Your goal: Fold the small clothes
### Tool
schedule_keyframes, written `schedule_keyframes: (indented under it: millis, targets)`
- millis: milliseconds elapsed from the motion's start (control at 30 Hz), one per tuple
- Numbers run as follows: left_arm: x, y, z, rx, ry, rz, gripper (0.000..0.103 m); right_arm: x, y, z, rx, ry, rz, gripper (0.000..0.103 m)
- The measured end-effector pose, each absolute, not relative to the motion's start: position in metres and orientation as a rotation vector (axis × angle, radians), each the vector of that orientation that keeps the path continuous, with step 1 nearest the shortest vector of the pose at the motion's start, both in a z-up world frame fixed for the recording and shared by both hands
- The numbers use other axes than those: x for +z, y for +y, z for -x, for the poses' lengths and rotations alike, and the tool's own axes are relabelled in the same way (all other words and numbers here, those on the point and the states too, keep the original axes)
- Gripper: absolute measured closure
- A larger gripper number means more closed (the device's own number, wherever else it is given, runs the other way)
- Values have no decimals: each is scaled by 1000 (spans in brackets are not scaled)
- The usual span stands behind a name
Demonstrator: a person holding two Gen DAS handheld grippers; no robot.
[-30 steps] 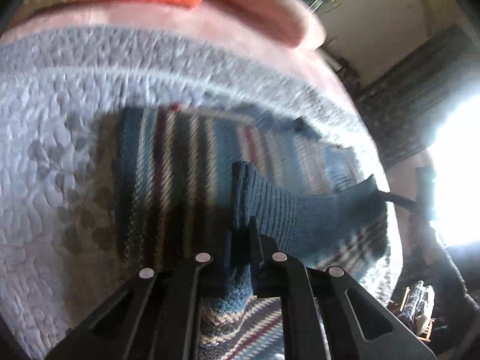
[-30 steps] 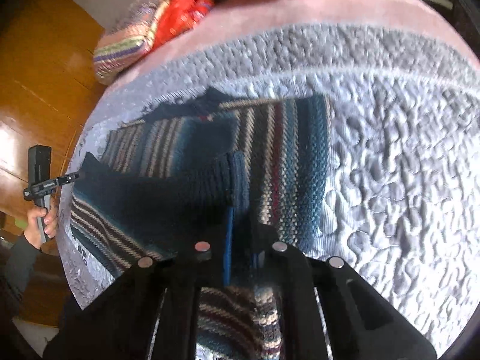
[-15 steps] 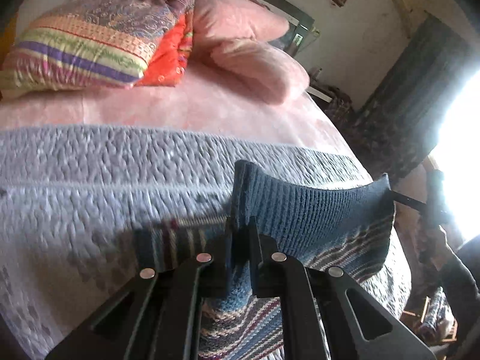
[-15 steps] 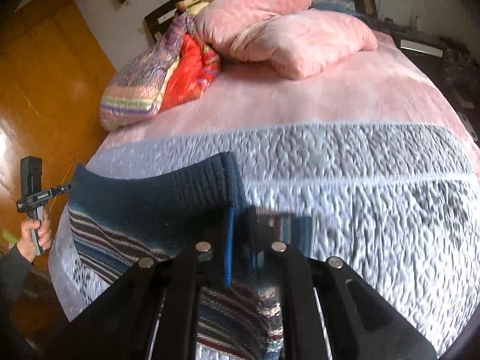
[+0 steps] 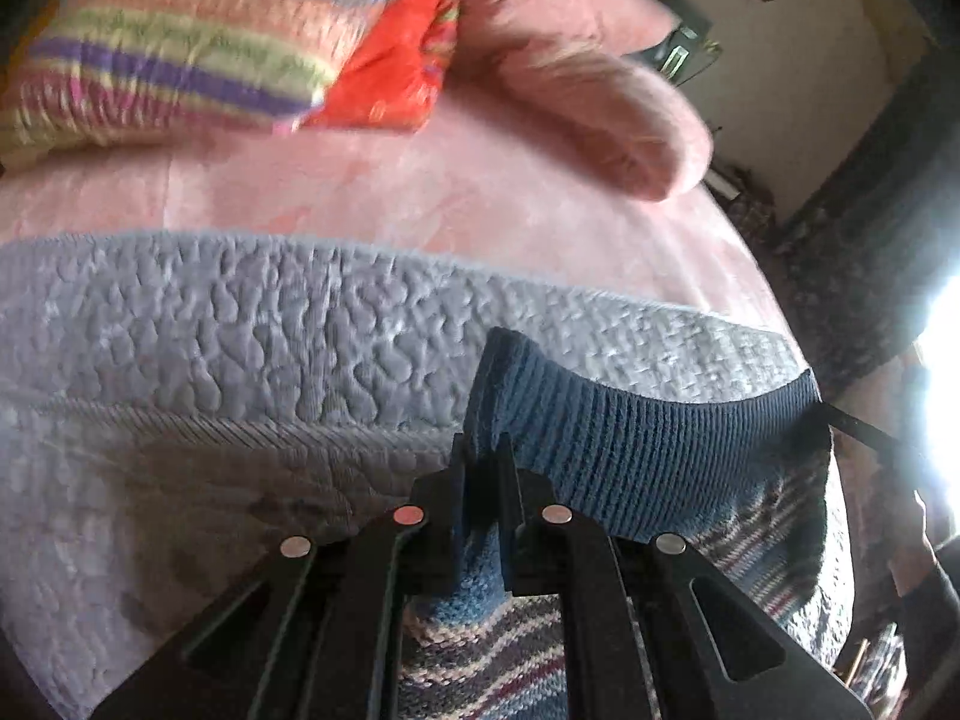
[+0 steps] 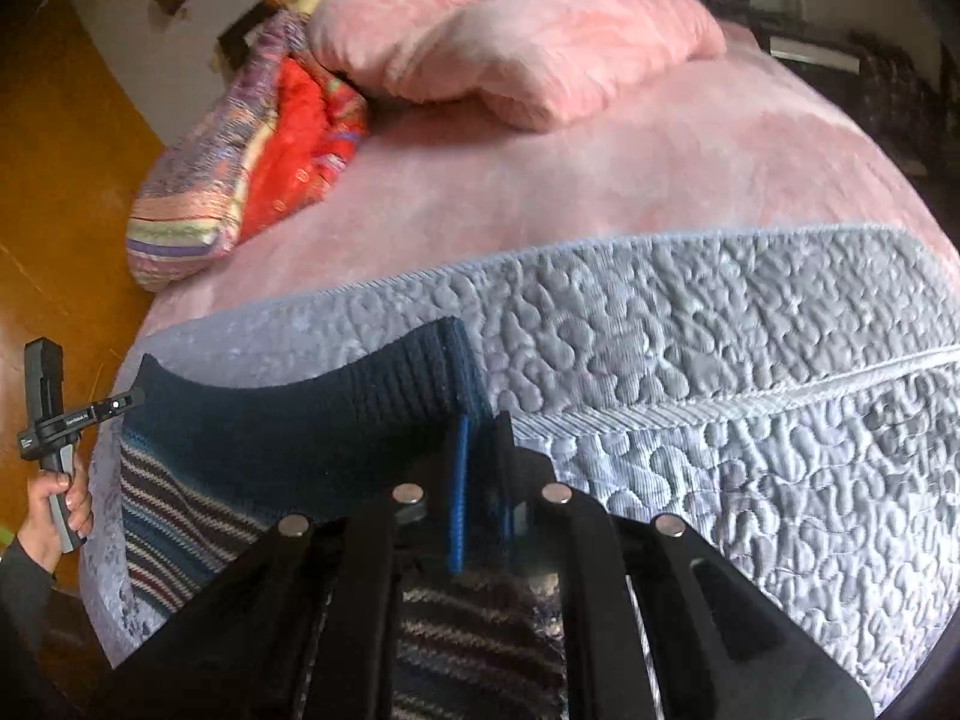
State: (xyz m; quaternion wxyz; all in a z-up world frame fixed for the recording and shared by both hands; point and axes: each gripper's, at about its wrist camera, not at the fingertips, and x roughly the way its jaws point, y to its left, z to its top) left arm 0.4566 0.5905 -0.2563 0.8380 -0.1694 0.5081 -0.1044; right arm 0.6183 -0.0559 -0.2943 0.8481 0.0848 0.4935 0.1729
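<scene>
A small striped knit sweater [image 5: 654,462] with a dark blue ribbed hem hangs stretched between both grippers above the grey quilt [image 5: 240,324]. My left gripper [image 5: 483,450] is shut on one corner of the ribbed hem. The right gripper [image 6: 480,426] is shut on the opposite corner, and the hem [image 6: 312,414] runs off to the left in its view. The striped body [image 6: 174,528] droops below the hem toward the bed's near edge. In the right wrist view the left gripper [image 6: 129,399] shows at the far left, held by a hand [image 6: 54,498].
The grey quilt [image 6: 750,372] covers the near part of the bed, a pink blanket [image 6: 600,180] the far part. Pink pillows [image 6: 540,42] and a striped and red cushion [image 6: 252,150] lie at the headboard. Wooden floor [image 6: 54,180] lies to the left, bright window light [image 5: 942,360] to the right.
Both grippers have lifted the sweater's hem up and toward the headboard. The flat striped body seen below a second ago is out of sight; pillows and the pink blanket now fill the views.
</scene>
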Motion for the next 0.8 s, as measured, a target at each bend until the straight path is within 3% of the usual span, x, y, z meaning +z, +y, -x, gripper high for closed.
schedule_keyframes:
  millis: [333, 400, 433, 500, 567, 667, 800]
  targets:
    - [-342, 590, -478, -148, 1271, 380, 95, -372, -54, -648, 294, 1190, -233, 96]
    - [-345, 592, -477, -152, 1279, 403, 92, -388, -55, -651, 284, 1244, -245, 94]
    - [-343, 595, -475, -146, 1278, 409, 90, -391, -55, -650, 277, 1253, -240, 86]
    - [-329, 598, -469, -79, 1249, 356, 73, -385, -60, -645, 270, 1221, -278, 81]
    - [-303, 595, -455, -72, 1177, 319, 74, -366, -65, -633, 290, 1155, -329, 74]
    - [-280, 583, -436, -238, 1128, 380, 73, -351, -68, -606, 402, 1136, -406, 74]
    - [-308, 572, -431, -268, 1219, 394, 75, -370, -77, -590, 437, 1207, -489, 74]
